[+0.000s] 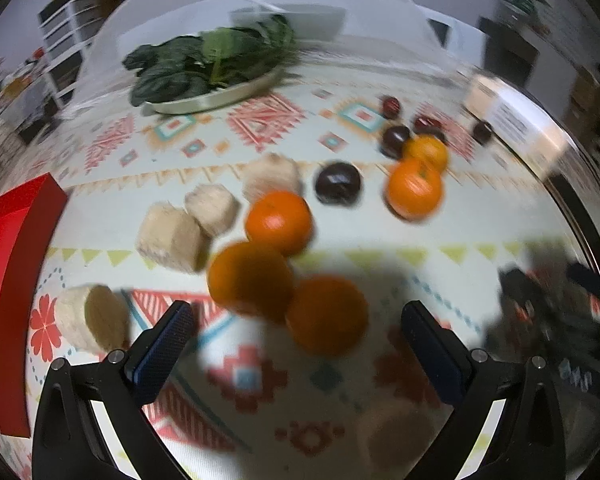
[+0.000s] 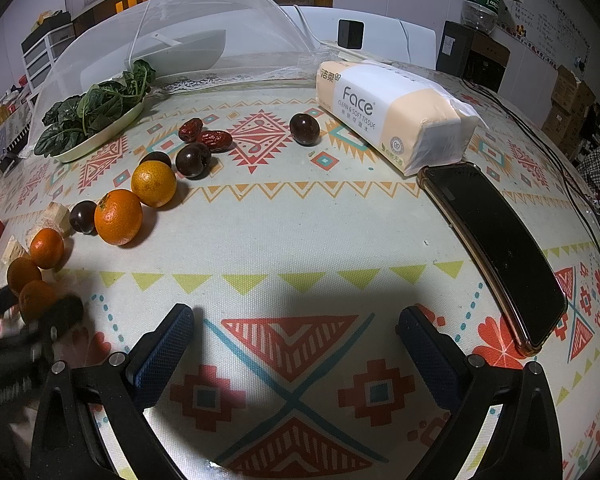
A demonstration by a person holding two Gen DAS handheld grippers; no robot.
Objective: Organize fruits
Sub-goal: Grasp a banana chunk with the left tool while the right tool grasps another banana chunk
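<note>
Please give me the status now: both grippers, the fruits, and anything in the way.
Left gripper open, empty, over nearest orange. Right gripper open, empty, above bare tablecloth. Fruits loose on table. Phone and tissue pack lie right, clear of fruit.

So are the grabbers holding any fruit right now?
No, nothing is held. The left gripper is open above the oranges, its fingers apart and not touching them. The right gripper is open over bare tablecloth.
</note>
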